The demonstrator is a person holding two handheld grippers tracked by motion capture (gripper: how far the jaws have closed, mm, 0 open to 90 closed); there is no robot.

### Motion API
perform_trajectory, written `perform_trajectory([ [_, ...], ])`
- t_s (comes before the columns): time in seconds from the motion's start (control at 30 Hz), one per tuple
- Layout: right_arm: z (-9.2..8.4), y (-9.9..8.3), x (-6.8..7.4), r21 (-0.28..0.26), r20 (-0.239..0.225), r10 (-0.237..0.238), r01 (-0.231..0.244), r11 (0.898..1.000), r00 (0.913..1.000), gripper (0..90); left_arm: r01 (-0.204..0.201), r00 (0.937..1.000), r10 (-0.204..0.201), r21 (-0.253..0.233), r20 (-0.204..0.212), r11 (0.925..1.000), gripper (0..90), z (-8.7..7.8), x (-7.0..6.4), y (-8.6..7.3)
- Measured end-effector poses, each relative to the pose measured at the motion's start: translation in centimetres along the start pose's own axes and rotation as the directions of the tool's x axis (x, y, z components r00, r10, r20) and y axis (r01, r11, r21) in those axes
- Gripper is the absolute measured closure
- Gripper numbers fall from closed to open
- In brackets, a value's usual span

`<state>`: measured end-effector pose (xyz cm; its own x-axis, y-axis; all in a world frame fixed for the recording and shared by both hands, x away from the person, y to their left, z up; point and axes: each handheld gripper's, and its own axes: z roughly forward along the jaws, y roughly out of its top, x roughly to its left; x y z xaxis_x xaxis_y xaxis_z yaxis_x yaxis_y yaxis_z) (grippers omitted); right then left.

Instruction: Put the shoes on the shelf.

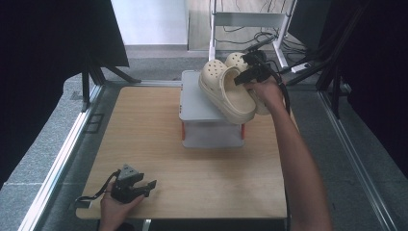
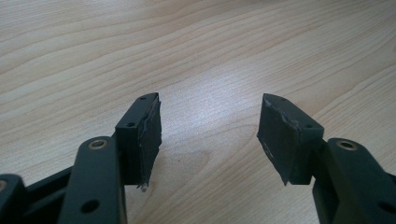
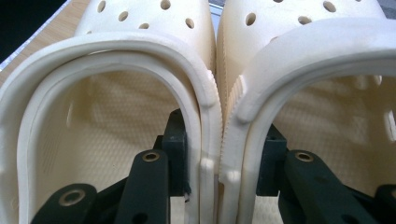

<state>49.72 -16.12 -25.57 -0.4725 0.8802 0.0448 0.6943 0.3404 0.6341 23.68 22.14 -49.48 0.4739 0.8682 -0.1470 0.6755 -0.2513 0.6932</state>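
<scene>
A pair of cream perforated clogs (image 1: 226, 91) hangs tilted over the back right corner of a grey raised platform (image 1: 195, 103). My right gripper (image 1: 242, 79) is shut on them. In the right gripper view it (image 3: 219, 158) has one jaw inside each shoe, pinching the inner wall of the left clog (image 3: 116, 93) against that of the right clog (image 3: 317, 70). My left gripper (image 1: 150, 186) rests low near the table's front left edge. It (image 2: 210, 135) stands open over bare wood with nothing between its pads.
The wooden table (image 1: 144, 139) stretches around the platform, which stands on short orange legs (image 1: 183, 131). Metal rails (image 1: 62, 154) run along both sides of the table. A white frame with cables (image 1: 250, 21) stands behind it.
</scene>
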Motion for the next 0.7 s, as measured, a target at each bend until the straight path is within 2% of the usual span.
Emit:
perform_trajectory([
  [0.37,1.0,0.6,1.8,-0.006,0.03,0.064,-0.064,0.998,0.9975,65.0,-0.003,1.0,0.003,-0.003,0.002,1.0,40.2,-0.1,0.0,0.0],
  [0.7,2.8,1.4,3.8,-0.028,0.033,0.147,-0.146,0.989,0.9886,64.9,-0.003,1.0,0.004,-0.006,0.004,1.0,40.2,-0.3,0.1,0.0],
])
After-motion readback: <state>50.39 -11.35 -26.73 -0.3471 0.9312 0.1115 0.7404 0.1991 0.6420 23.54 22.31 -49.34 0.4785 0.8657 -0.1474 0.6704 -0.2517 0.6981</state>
